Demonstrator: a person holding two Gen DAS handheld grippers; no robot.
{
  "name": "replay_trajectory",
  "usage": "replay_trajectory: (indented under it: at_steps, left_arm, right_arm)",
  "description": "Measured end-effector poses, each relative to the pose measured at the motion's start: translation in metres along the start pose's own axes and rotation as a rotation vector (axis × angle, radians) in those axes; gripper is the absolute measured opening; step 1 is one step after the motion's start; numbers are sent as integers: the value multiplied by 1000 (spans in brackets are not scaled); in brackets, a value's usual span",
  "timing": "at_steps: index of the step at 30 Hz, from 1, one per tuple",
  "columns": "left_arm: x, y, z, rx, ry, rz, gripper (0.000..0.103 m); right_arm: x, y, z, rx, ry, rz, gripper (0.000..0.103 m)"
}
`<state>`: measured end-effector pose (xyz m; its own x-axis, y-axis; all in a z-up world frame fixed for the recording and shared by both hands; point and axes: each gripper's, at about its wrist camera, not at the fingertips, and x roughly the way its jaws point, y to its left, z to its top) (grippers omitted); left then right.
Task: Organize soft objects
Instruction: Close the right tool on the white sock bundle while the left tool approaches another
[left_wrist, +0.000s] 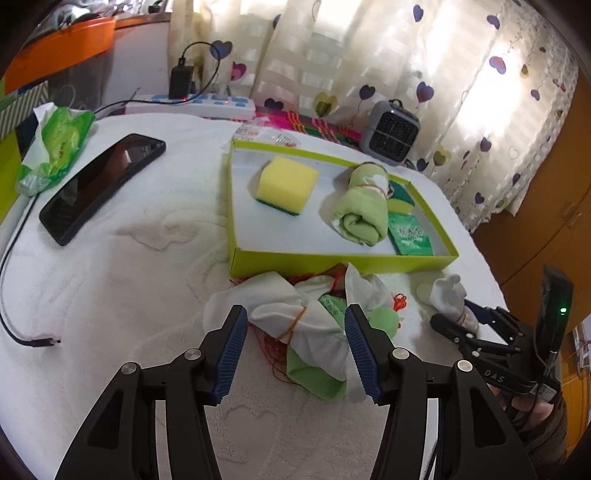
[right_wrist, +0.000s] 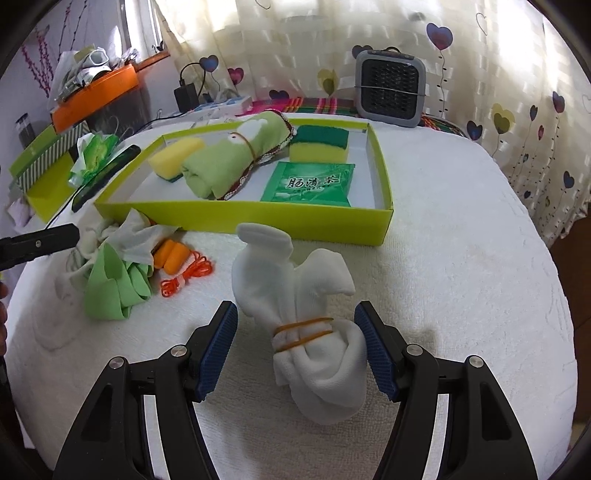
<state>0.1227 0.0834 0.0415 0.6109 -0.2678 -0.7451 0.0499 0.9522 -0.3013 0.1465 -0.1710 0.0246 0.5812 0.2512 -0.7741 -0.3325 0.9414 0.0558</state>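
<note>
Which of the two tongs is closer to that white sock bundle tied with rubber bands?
Right. The right tongs are open with the white sock bundle between their fingers. The left tongs are off to its left, open around the green-and-white cloth bundle.

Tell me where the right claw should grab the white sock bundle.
Grip the white sock bundle at its banded waist, where the rubber band cinches it narrowest. The right claw already straddles it, open; close from both sides there, likely firmer than the loose ends.

both open: left gripper (left_wrist: 295, 354) & right gripper (right_wrist: 297, 347), jaws wide, low, fwd
</note>
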Motion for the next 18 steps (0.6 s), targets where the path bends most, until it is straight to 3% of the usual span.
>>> replay_trajectory:
  at_steps: [4, 8, 18]
  left_arm:
    - [3, -4, -1, 7, 4, 18, 54]
    - [5, -6, -4, 14, 15, 32, 54]
    - [9, -4, -6, 8, 24, 39, 54]
  right_arm:
    - [-2, 0, 0, 2, -13, -7, 56]
    - [-3, -2, 0, 10, -15, -15, 38]
    - [-4, 2, 0, -4, -23, -9, 36]
